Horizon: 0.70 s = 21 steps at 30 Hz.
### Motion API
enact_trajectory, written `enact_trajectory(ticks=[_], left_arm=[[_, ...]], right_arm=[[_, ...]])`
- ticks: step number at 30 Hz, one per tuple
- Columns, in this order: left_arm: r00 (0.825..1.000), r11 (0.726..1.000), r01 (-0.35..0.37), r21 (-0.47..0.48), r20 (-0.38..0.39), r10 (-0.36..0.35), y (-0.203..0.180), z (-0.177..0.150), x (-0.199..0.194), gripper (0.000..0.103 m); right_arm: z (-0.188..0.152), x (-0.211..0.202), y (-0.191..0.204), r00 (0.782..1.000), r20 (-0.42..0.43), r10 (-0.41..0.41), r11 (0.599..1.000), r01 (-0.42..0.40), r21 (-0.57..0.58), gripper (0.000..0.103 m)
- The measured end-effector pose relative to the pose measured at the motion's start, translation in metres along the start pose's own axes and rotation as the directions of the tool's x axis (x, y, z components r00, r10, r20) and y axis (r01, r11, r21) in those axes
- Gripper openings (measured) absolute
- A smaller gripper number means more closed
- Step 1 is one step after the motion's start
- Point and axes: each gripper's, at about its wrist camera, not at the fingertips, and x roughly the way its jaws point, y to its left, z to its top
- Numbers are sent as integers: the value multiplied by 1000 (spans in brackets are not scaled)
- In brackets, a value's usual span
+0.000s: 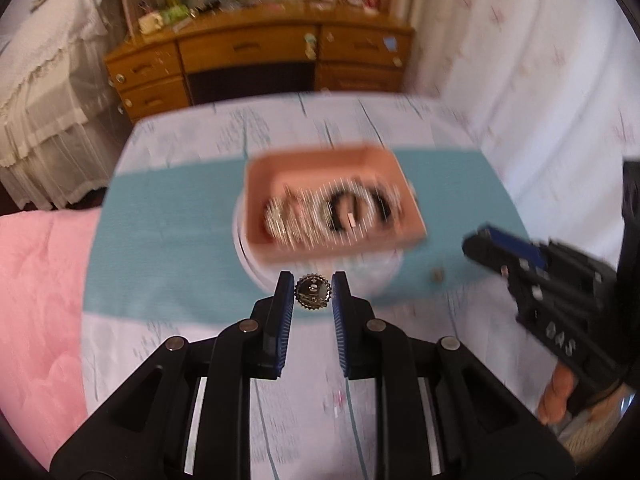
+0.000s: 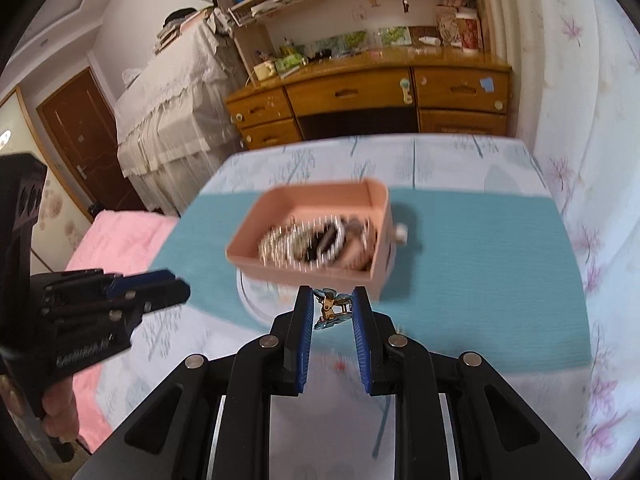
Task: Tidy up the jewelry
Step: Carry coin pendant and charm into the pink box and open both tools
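Getting close to done, probably: holding two pieces just in front of the pink box (image 1: 384,160), not dropping them in yet. Left gripper (image 1: 313,296) pinching a round frilly earring (image 1: 314,298). Right gripper (image 2: 333,307) squeezing a shiny clip earring (image 2: 331,308). Box sitting on a white stand (image 1: 360,276), carrying sparkly bracelets (image 1: 320,216) already.

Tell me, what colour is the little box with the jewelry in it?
The small open plastic jewelry box is peachy pink, seen best in the right wrist view.
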Motion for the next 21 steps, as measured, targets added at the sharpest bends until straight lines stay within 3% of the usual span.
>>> enact_trajectory(ticks=[8,16,21], left_arm=[[1000,995,-20,-93,20,22,18,61,41,17],[1000,989,-21,-145,-22,18,27,83,97,17],[998,990,-47,-129,-36,43,27,87,117,17]], right_arm=[[66,44,-12,999,-23,27,993,-25,114,19],[101,110,-25,998,-65,-11,984,22,175,19],[110,141,-27,996,-81,-38,984,51,172,22]])
